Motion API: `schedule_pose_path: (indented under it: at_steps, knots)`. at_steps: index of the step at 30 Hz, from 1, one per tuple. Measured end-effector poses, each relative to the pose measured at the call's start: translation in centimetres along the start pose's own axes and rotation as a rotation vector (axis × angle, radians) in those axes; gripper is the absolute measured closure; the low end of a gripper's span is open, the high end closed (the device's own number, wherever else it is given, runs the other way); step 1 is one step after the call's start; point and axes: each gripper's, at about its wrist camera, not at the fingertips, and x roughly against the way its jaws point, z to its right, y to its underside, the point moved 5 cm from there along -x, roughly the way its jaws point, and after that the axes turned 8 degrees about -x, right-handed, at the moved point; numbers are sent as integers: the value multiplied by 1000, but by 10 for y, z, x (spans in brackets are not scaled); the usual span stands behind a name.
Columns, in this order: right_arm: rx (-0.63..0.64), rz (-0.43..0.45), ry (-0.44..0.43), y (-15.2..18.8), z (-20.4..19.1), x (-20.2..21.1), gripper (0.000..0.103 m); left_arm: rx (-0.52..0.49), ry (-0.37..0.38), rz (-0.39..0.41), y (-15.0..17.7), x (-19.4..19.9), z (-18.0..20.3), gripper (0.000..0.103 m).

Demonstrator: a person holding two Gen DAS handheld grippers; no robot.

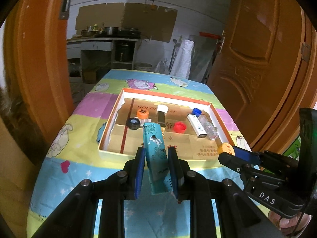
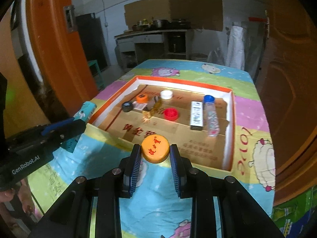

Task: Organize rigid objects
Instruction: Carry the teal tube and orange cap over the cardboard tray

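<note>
My left gripper (image 1: 156, 150) is shut on a teal patterned box (image 1: 156, 154) and holds it upright just in front of the cardboard tray (image 1: 111, 125). My right gripper (image 2: 155, 148) is shut on an orange bottle cap (image 2: 155, 148) with red characters, held above the tray's near edge (image 2: 227, 158). In the left wrist view the right gripper (image 1: 227, 152) with the cap (image 1: 225, 148) is at the right. In the right wrist view the left gripper (image 2: 65, 127) with the teal box (image 2: 85, 111) is at the left.
Inside the tray lie a red cap (image 1: 179, 127), an orange cap (image 1: 142, 114), a black cap (image 1: 133, 123), a white-capped bottle (image 1: 162, 113), a white box (image 1: 197, 126) and a clear blue-capped tube (image 1: 208, 125). Orange doors (image 1: 257, 59) flank the table (image 1: 79, 158).
</note>
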Motion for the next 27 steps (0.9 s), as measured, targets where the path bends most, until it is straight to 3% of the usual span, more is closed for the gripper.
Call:
schedule_pose_path:
  at_steps: [16, 27]
  knots:
    - [-18, 23, 29, -23, 26, -8, 73, -50, 13, -27, -22, -36, 10, 79]
    - [-21, -2, 17, -34, 32, -37, 73, -59, 1, -60, -27, -64, 3, 79]
